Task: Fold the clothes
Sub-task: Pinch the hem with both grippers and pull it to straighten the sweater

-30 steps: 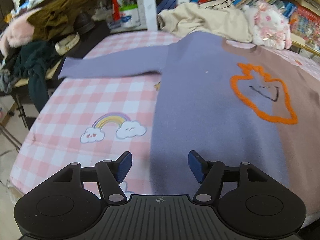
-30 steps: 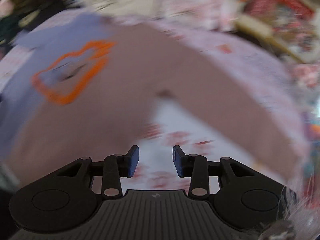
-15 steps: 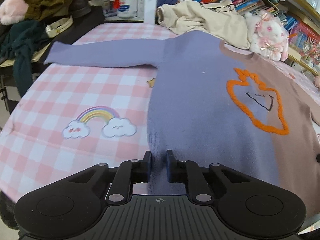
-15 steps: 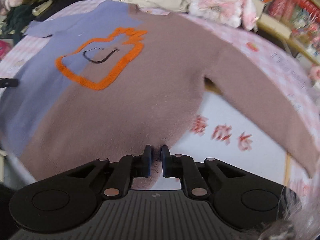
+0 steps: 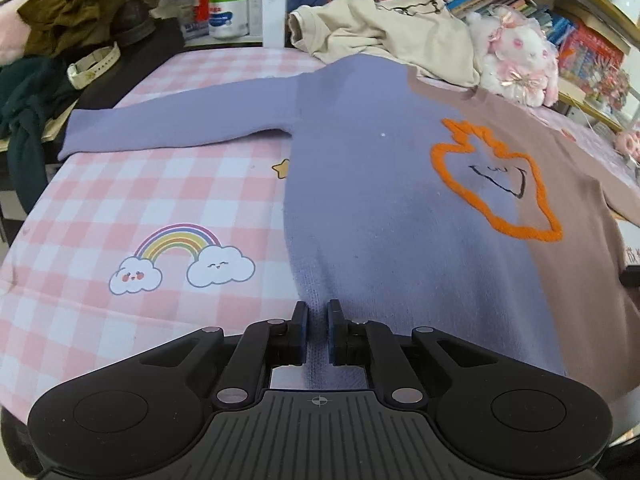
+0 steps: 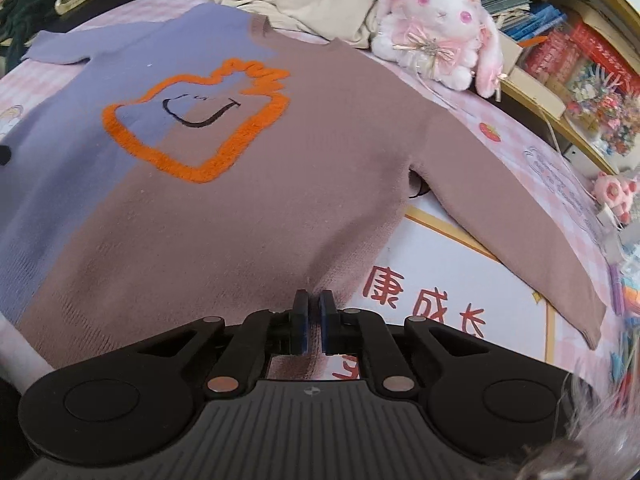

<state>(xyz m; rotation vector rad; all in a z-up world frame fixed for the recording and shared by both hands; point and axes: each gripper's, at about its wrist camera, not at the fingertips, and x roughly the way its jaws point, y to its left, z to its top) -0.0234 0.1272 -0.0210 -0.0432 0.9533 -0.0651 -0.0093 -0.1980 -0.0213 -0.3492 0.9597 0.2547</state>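
Both jaw pairs were spread a second ago; now each pinches the sweater hem.

We see the left hand-held gripper (image 5: 318, 330) pressed together on the lilac side of the hem and the right hand-held gripper (image 6: 314, 326) pressed together on the brown side, near its corner. The two-tone lilac-and-brown knitted sweater with a fuzzy orange outline (image 6: 224, 168) lies flat, front up, sleeves spread, on the pink checked cloth with a rainbow print (image 5: 140, 200). We judge the knit soft and stretchy: a shallow pinch may slip, or catch only the top layer, so the fold skews. The cream crumpled garment (image 5: 400, 32) overlaps the collar and could drag along.
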